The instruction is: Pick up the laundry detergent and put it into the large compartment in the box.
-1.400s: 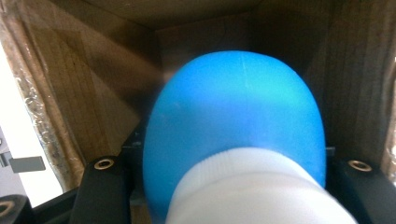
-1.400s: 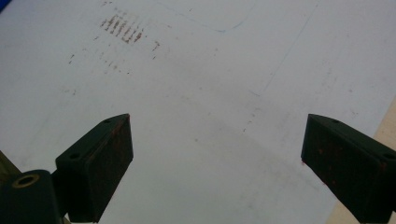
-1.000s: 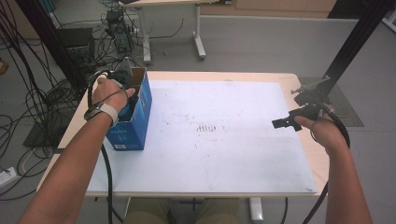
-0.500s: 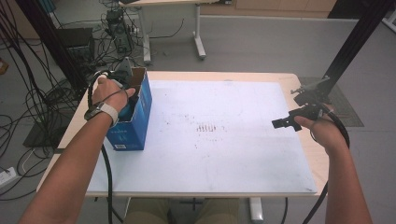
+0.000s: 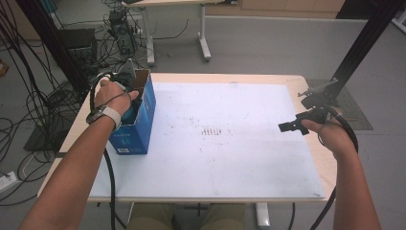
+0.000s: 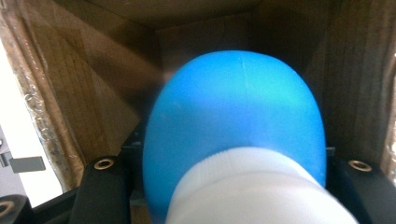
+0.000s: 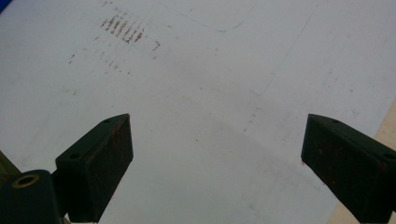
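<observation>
**Blue bottle pinched inside a cardboard box at the worktop's left**

High view: a blue cardboard box [image 5: 136,122] with open brown flaps stands upright at the left edge of the worktop [image 5: 230,158], a pale, smooth sheet scuffed with a patch of small reddish marks [image 5: 213,131] near its middle. The left tool [image 5: 125,93] reaches down into the box's open top, the hand wrapped over it. At the far right edge the right tool [image 5: 289,127] hangs just above the worktop, black and angular, well apart from the box.

Left gripper view: a rounded, smooth blue bottle [image 6: 238,126] with a ribbed white cap [image 6: 252,186] sits between the black jaws, which press on its sides. Rough brown corrugated walls [image 6: 70,93] close in all around it.

Right gripper view: the right tool [image 7: 217,154] has its two flat, wedge-shaped black jaws spread wide, nothing between them, over the matte white surface with its reddish scuffs [image 7: 123,28] to the far left.
</observation>
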Available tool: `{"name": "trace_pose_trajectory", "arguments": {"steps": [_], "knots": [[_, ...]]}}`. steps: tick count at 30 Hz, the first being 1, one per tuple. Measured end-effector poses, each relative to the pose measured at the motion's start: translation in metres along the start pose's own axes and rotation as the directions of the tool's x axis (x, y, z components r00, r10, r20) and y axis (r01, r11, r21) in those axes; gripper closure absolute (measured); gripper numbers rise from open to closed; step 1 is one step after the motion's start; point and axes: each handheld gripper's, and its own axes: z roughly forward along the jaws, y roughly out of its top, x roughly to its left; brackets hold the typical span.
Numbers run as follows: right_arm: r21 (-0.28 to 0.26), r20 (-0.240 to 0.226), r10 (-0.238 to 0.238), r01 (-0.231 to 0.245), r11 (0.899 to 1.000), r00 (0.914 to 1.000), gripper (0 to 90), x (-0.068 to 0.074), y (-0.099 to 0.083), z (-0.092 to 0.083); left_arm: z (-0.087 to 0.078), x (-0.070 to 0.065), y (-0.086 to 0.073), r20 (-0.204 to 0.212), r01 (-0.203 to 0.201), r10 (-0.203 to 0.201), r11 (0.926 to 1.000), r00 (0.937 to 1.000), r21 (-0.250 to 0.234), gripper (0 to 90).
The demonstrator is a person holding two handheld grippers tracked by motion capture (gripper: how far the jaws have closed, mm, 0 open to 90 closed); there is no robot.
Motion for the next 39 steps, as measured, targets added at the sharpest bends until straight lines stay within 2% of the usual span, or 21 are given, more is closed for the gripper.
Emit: {"name": "trace_pose_trajectory", "arguments": {"steps": [23, 34, 39], "knots": [[0.002, 0.001, 0.004, -0.004, 1.0, 1.0, 8.9, 0.0001, 0.0005, 0.0008, 0.0001, 0.0, -0.0004, -0.001, 0.002, -0.002, 1.0, 1.0, -0.002, 39.1], [0.003, 0.001, 0.002, -0.002, 1.0, 1.0, 8.9, 0.0003, -0.0002, 0.0006, 0.0001, 0.0003, -0.0036, 0.001, 0.003, -0.003, 0.9998, 1.0, -0.019, 38.9], [0.003, 0.002, 0.003, -0.003, 1.0, 1.0, 8.9, 0.0004, -0.0002, 0.0005, -0.0023, 0.0025, -0.0059, 0.01, 0.009, -0.009, 0.9994, 0.9999, -0.033, 34.3]]}}
